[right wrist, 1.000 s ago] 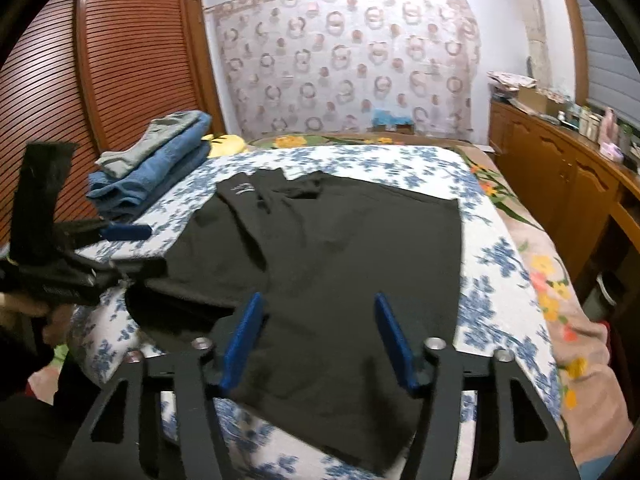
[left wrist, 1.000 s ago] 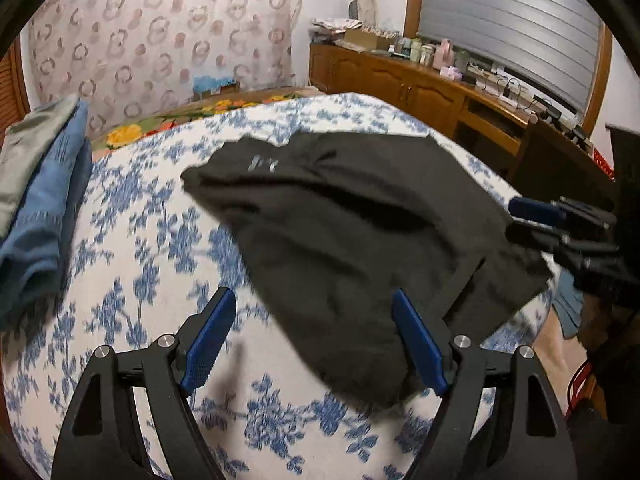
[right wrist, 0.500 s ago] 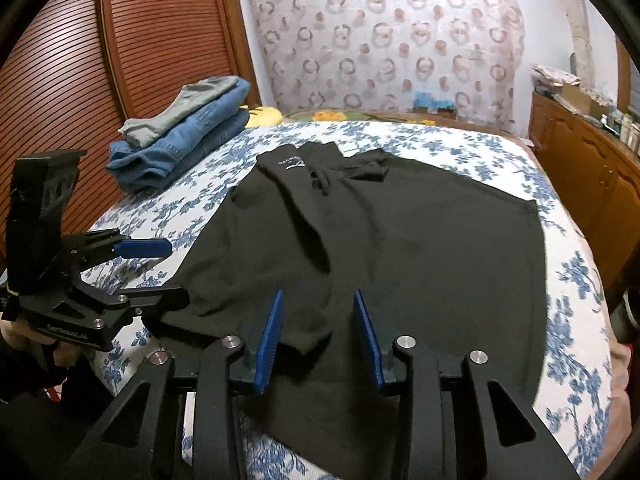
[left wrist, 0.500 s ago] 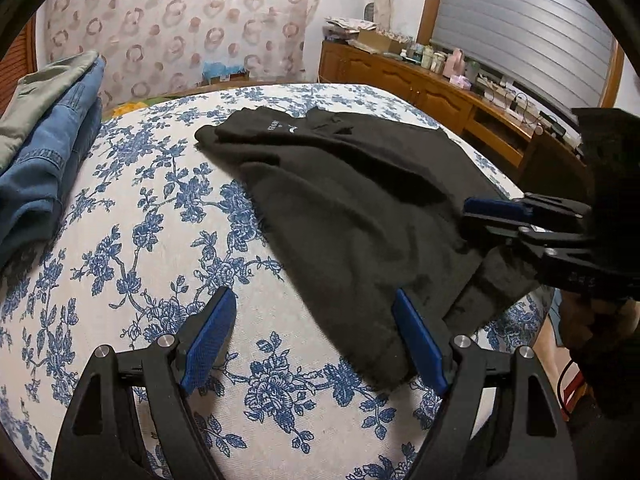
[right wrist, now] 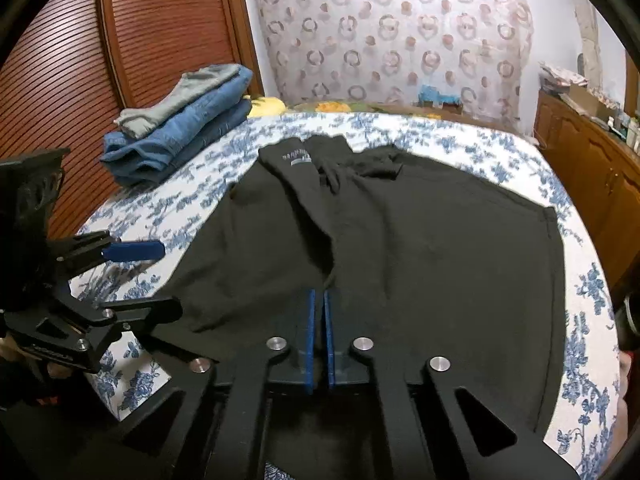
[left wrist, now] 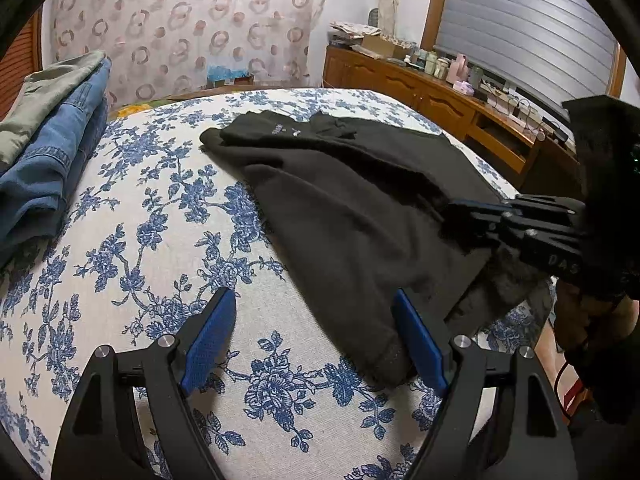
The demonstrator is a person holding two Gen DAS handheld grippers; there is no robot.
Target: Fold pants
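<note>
Black pants [right wrist: 400, 248] now pinched by right tongs [right wrist: 319, 300], spread before; left tongs [left wrist: 312, 320] stay spread.

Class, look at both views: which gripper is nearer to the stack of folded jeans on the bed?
Left. The left gripper hangs open over the bedspread between the folded jeans and the black pants; the right gripper is shut on the pants, farther away.

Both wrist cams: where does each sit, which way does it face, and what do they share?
Left wrist: on the left gripper, angled down across the bed; own open blue pads, right gripper at right, a hand below it.
Right wrist: on the right gripper, facing up the bed; own pads shut on the black pants, left gripper at left.
Shared: black pants, bed, folded jeans stack.
</note>
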